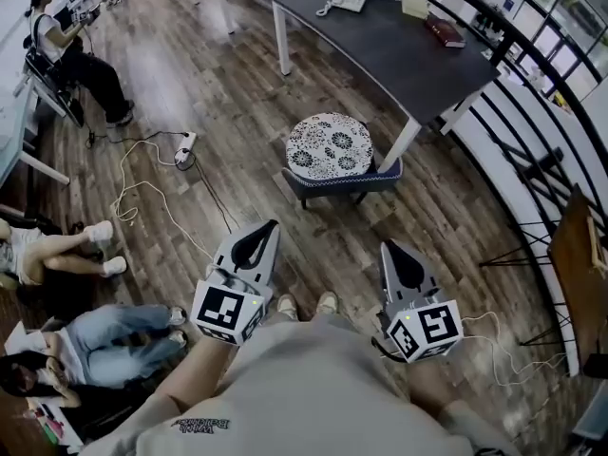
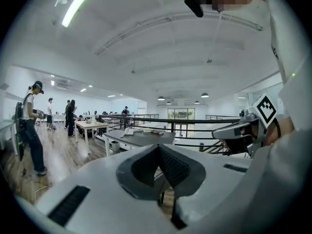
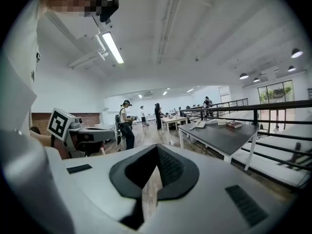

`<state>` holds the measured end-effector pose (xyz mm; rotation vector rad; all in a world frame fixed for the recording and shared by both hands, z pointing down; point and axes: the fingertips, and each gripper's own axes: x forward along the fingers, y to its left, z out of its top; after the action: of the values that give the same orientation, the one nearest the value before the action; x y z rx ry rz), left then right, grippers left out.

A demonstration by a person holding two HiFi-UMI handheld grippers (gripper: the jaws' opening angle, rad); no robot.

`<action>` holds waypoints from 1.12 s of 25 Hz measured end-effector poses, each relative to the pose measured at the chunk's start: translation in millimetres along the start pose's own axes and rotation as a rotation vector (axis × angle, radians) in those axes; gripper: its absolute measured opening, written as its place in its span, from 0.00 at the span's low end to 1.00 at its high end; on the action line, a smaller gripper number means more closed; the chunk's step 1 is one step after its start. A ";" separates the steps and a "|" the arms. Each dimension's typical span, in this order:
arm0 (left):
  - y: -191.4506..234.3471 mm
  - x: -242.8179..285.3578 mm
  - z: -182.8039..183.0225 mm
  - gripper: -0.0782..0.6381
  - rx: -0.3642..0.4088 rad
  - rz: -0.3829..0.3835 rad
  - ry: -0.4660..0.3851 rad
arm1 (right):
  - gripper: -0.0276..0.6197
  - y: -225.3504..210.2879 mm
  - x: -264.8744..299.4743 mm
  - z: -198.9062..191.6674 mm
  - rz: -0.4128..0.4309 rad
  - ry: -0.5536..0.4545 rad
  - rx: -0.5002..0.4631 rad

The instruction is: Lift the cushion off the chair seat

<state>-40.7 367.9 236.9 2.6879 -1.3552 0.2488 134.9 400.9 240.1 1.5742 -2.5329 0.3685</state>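
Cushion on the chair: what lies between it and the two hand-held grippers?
Only bare wooden floor, seen in the head view. The cushion sits on the chair, ahead of the left hand-held gripper and right hand-held gripper, both shut.

Head view steeply down; both gripper views near-level, sharing dark table (image 1: 380, 50).

the cushion (image 1: 330, 145) hides the chair (image 1: 342, 184) seat in the head view, only its dark rim and legs showing. seated people (image 1: 104, 335) at lower left are cut by the frame edge. small items (image 1: 415, 6) on the tabletop (image 1: 399, 55) at upper right are too tiny to name.
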 end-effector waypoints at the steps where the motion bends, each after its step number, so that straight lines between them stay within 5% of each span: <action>1: -0.2 0.8 -0.2 0.11 0.002 0.001 0.003 | 0.05 -1.1 0.9 -0.5 0.003 0.001 0.006; 28: -59.3 50.9 -21.0 0.11 -0.014 0.050 0.077 | 0.05 -67.2 -15.6 -28.9 0.065 0.001 0.026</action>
<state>34.9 366.8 265.7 2.6072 -1.3973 0.3431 201.6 393.9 273.1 1.5029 -2.5939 0.4108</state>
